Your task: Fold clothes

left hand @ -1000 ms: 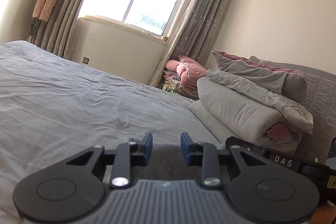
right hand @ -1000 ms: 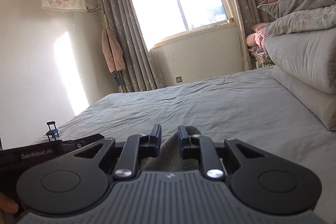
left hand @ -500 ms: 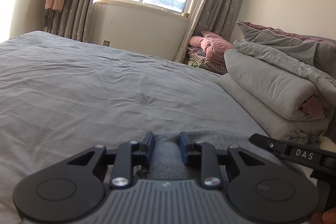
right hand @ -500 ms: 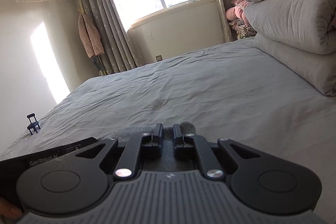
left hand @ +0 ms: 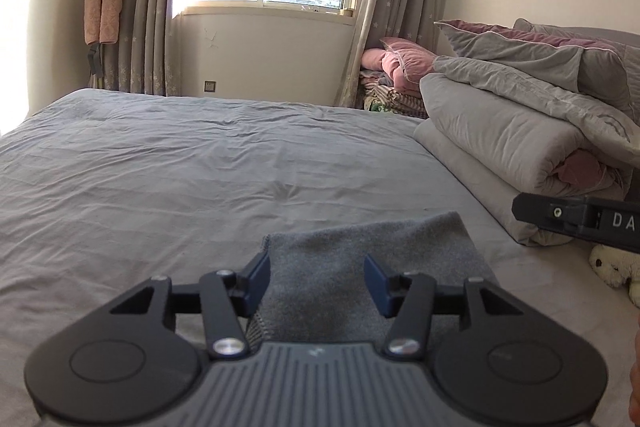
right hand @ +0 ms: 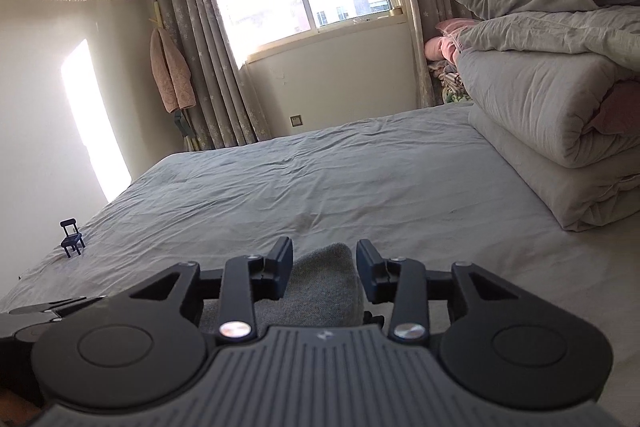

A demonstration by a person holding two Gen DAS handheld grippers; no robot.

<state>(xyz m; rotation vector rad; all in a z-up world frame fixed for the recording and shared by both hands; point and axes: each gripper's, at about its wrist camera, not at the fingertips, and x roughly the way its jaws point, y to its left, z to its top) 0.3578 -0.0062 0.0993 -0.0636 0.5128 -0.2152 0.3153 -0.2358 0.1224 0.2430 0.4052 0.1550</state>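
**Both grippers let go of the grey cloth on the bed**

A folded piece of dark grey, fuzzy knit clothing [left hand: 372, 267] lies flat on the wide bed with the wrinkled grey sheet [left hand: 160, 179], at its near edge, well short of the window wall. The left gripper [left hand: 317, 277] hovers just above the cloth. Its jaws have just been opening and now stand apart, with the cloth showing between and beneath them; the blue-black pads [left hand: 256, 281] do not press on it.

In the right wrist view the same grey clothing [right hand: 320, 283] shows as a rounded hump between the fingers of the right gripper [right hand: 323, 269]. These jaws too have just been opening, and a gap shows between each pad and the fabric (the cloth sits lower than the pads, resting on the sheet).

A black bar [left hand: 576, 219] of the right-hand tool, with white letters on it, juts in at the right edge of the left wrist view, beside the cloth.

Toward the head of the bed from the cloth sits a stack of folded pale grey quilts with pink lining [left hand: 520, 131]. A white plush toy [left hand: 616, 267] lies near the foot of that stack. A tiny dark blue toy chair [right hand: 72, 238] stands on the sheet, well apart from the cloth on the opposite side.
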